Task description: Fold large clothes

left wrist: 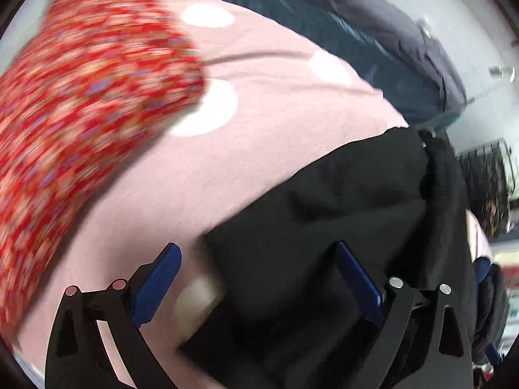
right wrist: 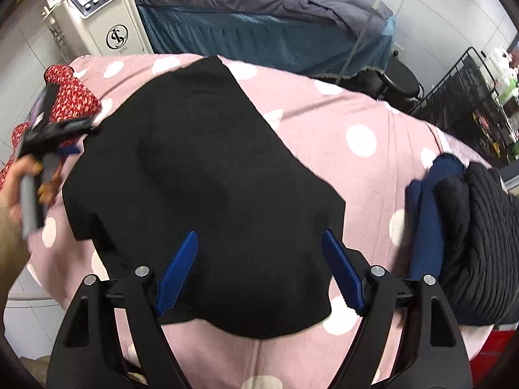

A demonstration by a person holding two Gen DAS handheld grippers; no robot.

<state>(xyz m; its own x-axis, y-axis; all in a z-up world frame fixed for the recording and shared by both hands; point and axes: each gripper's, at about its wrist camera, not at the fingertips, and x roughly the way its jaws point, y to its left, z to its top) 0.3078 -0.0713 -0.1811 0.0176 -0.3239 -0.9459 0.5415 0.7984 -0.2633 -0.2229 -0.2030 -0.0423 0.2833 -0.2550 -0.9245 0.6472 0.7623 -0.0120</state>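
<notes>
One black garment (right wrist: 207,168) lies spread flat on the pink, white-dotted sheet (right wrist: 324,123) of the bed. Its surface shows one soft fold ridge near the middle.

Right gripper (right wrist: 259,243): positioned above the near half of the black garment, pointing steeply down. Jaws wide, nothing between the pads (right wrist: 176,272); the cloth lies below them, untouched.

Left gripper (left wrist: 258,253): positioned over the garment's left edge, where black cloth meets pink sheet. Jaws wide, nothing gripped. In the right wrist view this gripper appears at the left edge, blurred, held by a hand (right wrist: 13,181).

One red floral cloth (right wrist: 69,100) lies on the sheet to the left of the black garment, near it; whether the two touch cannot be told.

One stack of folded items (right wrist: 460,227) sits at the sheet's right edge, well apart from the garment: one navy piece and two dark knitted pieces are countable.

Behind: one second bed (right wrist: 259,9) with grey cover and teal skirt, one white machine (right wrist: 97,16), one black stool (right wrist: 399,81), one black wire rack (right wrist: 460,94).
</notes>
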